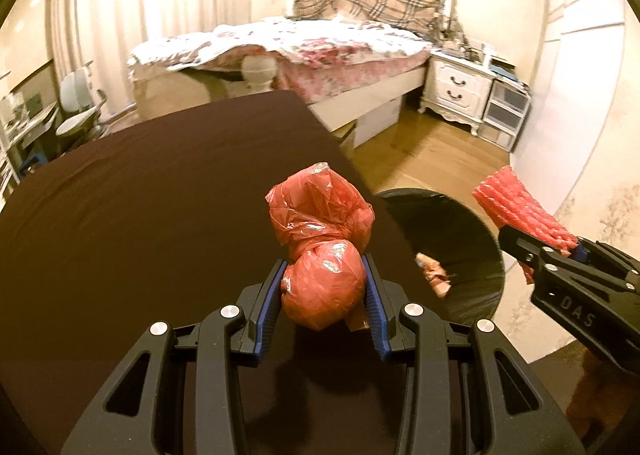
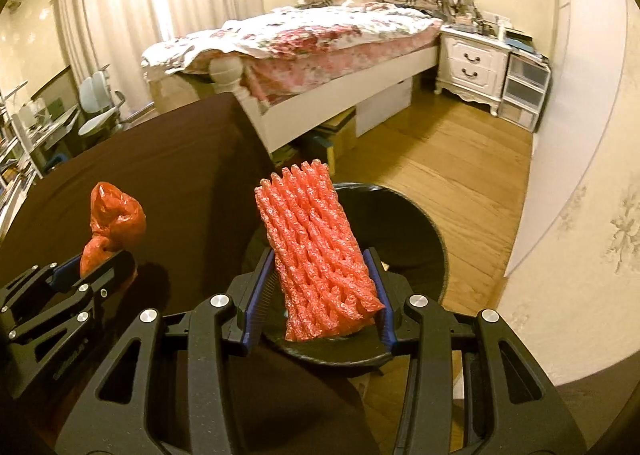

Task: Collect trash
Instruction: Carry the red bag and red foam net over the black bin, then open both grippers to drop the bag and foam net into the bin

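Note:
My left gripper [image 1: 325, 280] is shut on a knotted red plastic bag [image 1: 320, 231] and holds it above the brown-covered table [image 1: 160, 195], near its right edge. It also shows in the right wrist view [image 2: 100, 255], with the bag [image 2: 114, 217] sticking up. My right gripper [image 2: 320, 275] is shut on a red foam net sleeve [image 2: 316, 251] and holds it over the black bin [image 2: 400, 223] that stands on the floor beside the table. In the left wrist view the right gripper [image 1: 532, 243] and the sleeve [image 1: 520, 207] are right of the bin [image 1: 448, 239]. Some trash [image 1: 434, 273] lies inside the bin.
A bed [image 2: 320, 35] with a floral cover stands beyond the table. A white nightstand [image 2: 472, 63] and plastic drawers [image 2: 524, 91] are at the far right wall. A chair and desk [image 2: 92, 111] are at the far left. Wooden floor [image 2: 440, 159] lies around the bin.

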A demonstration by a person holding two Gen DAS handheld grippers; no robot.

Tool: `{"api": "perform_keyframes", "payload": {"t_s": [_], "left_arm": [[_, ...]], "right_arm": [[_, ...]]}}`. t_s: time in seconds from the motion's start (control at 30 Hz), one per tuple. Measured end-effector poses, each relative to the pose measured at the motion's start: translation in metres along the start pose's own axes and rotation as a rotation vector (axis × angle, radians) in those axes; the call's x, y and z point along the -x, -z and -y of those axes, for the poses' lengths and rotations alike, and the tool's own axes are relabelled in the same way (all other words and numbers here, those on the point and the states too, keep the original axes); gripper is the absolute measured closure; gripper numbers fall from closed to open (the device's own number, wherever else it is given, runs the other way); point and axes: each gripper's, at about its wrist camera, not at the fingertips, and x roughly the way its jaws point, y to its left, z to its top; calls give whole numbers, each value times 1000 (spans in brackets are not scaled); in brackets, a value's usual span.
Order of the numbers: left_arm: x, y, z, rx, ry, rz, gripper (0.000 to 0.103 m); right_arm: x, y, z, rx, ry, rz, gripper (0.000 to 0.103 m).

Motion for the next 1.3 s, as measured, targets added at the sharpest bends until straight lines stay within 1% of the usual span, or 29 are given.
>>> {"api": "perform_keyframes", "payload": {"t_s": [0.33,0.63,0.7,0.73,0.77,0.8,0.83,0.9,1.03,1.2,1.3], "left_arm": [[-20,-19,34,-54,39,11,64],[-36,-25,50,-83,36,-1,64],[-39,-27,52,-85,33,-6,62],[-39,-27,52,-87,32,-5,59],[-40,-27,53,-89,31,-5,57],[-41,-27,54,-90,31,-7,50],[-41,-27,53,-86,29,-8,42],[-41,-27,52,-75,30,-3,35],[-40,-28,50,-66,28,2,31],[-35,-27,50,-73,10,14,29],[-30,-27,47,-69,13,24,29]], "right_arm": [[-17,-10,8,-33,42,6,59],[-32,-16,24,-61,55,4,59],[-34,-17,27,-66,58,4,58],[-35,-17,29,-68,60,2,52],[-36,-17,30,-70,61,2,49],[-36,-17,32,-71,65,3,44],[-35,-17,34,-73,67,5,42],[-34,-17,36,-75,75,11,40],[-33,-16,40,-81,86,11,39],[-26,-15,41,-83,100,18,35],[-20,-16,39,-84,101,24,34]]}}
